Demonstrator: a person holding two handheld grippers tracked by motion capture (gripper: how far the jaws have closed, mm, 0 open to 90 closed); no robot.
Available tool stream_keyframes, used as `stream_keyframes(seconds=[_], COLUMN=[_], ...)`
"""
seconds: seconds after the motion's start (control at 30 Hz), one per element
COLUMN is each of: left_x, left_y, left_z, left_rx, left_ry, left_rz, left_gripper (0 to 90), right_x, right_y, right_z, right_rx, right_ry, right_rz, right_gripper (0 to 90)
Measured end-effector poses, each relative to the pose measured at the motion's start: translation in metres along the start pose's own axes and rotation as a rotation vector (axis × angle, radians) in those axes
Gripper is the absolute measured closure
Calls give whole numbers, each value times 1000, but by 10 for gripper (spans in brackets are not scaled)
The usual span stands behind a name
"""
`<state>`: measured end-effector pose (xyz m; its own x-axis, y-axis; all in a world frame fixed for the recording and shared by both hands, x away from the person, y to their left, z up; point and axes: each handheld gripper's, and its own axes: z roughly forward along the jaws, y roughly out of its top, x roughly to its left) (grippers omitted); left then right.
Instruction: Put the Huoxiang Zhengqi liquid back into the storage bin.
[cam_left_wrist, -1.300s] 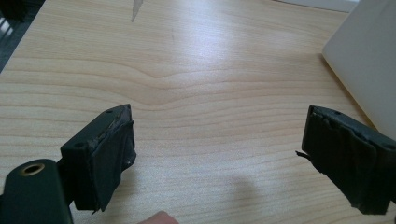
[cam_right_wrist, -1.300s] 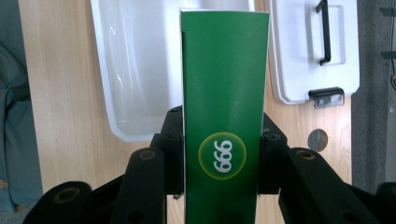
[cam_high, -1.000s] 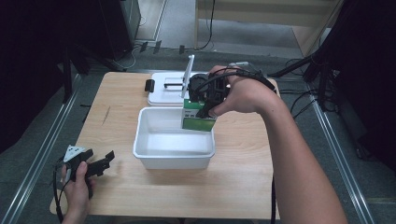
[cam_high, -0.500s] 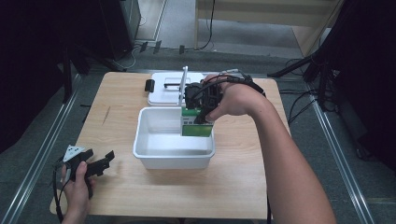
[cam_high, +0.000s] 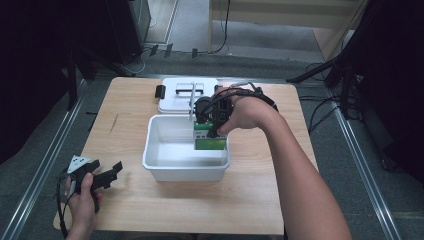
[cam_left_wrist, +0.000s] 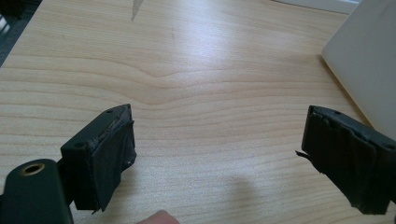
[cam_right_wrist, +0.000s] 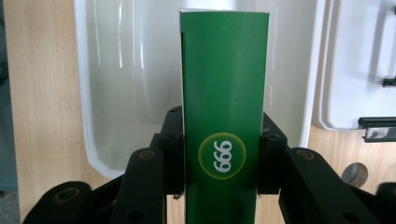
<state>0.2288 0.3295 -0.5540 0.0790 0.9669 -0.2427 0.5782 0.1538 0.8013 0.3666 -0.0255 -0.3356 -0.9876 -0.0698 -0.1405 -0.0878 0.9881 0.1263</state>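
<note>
A white plastic tub (cam_high: 165, 167) stands in the middle of the wooden table. My right gripper (cam_high: 210, 124) is shut on a green box (cam_high: 210, 143) and holds it inside the tub at its right end. In the right gripper view the green box (cam_right_wrist: 224, 107) is clamped between both jaws over the tub (cam_right_wrist: 107, 93); it bears a round "999" mark. My left gripper (cam_high: 97, 176) rests open at the table's front left corner, away from the tub. In the left gripper view its fingers (cam_left_wrist: 105, 156) stand wide apart over bare wood.
The tub's white lid (cam_high: 175, 92) with black latches lies flat behind the tub, near the table's far edge. Bare wood lies left and in front of the tub. Metal rails run along both sides of the table. Cables lie on the floor at right.
My right gripper has carried the green box leftward and down, from above the tub's right rim into the tub. The left gripper has stayed put.
</note>
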Motion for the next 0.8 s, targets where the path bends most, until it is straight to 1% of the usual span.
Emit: stream_keyframes(seconds=[0.13,0.23,0.3,0.33,0.4,0.47,0.5,0.53,0.57,0.63,0.8], left_x=[0,1,1,1,1,1,1,1,1,1,1], left_y=[0,0,0,0,0,0,0,0,0,0,0], left_z=[0,0,0,0,0,0,0,0,0,0,0], left_rx=[0,0,0,0,-1,0,0,0,0,-2,-2], left_ry=[-1,-2,-1,-2,-1,-2,-1,-1,-1,-1,-2], left_rz=[-3,-4,-6,-6,-6,-6,-6,-5,-5,-6,-6], left_gripper=[104,104,104,104,104,104,104,104,104,104,104], right_x=[-2,-2,-3,-3,-5,-5,-6,-6,-6,-7,-6], right_y=[1,1,1,1,1,0,0,0,0,-1,0], right_z=[13,22,24,28,31,34,35,37,37,43,53], right_rx=[6,20,25,31,31,33,29,33,33,31,52], right_ry=[12,20,21,29,29,30,33,32,32,34,34], right_rz=[-12,-1,0,10,1,12,7,18,18,18,19], right_gripper=[638,637,637,637,637,637,637,637,637,637,637])
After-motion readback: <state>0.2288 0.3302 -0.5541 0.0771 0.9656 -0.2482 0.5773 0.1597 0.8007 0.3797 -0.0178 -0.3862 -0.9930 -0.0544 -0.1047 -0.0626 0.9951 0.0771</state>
